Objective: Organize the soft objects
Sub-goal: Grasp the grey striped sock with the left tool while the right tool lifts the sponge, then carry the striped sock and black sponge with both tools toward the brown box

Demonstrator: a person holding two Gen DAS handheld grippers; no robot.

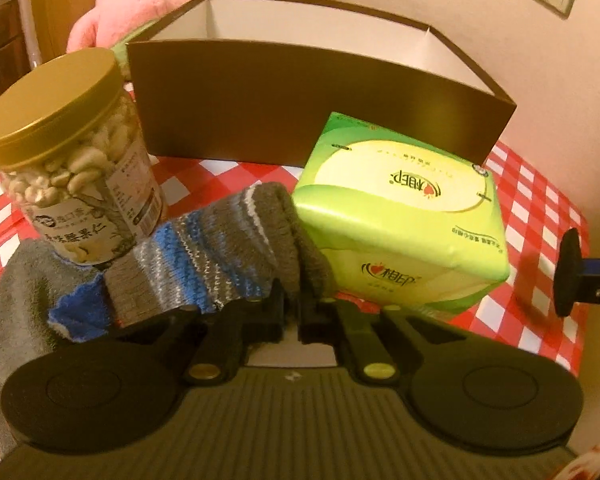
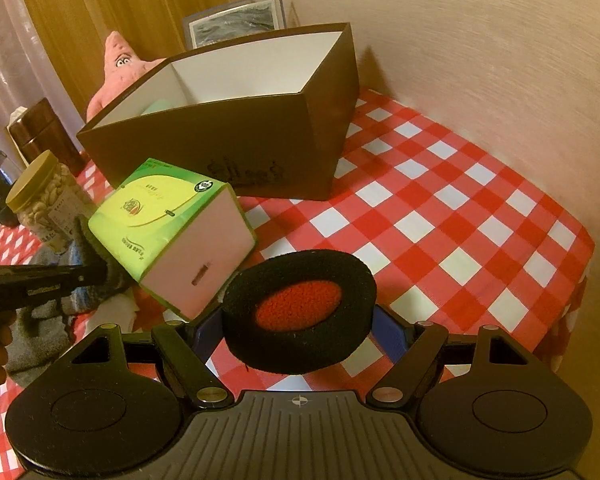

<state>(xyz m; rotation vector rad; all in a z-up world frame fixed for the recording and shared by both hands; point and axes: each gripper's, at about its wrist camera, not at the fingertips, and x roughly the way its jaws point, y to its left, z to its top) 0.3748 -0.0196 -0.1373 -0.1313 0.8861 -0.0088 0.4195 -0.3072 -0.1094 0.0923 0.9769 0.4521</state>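
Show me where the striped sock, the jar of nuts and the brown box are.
striped sock (image 1: 204, 252), left wrist view, on its blue and grey knitted middle.
jar of nuts (image 1: 56, 116), left wrist view, on the gold lid.
brown box (image 2: 236, 140), right wrist view, on the near outer wall.

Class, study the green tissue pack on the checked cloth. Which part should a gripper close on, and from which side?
Grip the tissue pack across its two long green sides, coming from above. It leans tilted against the sock, so its top face is exposed, while the brown box crowds it behind.
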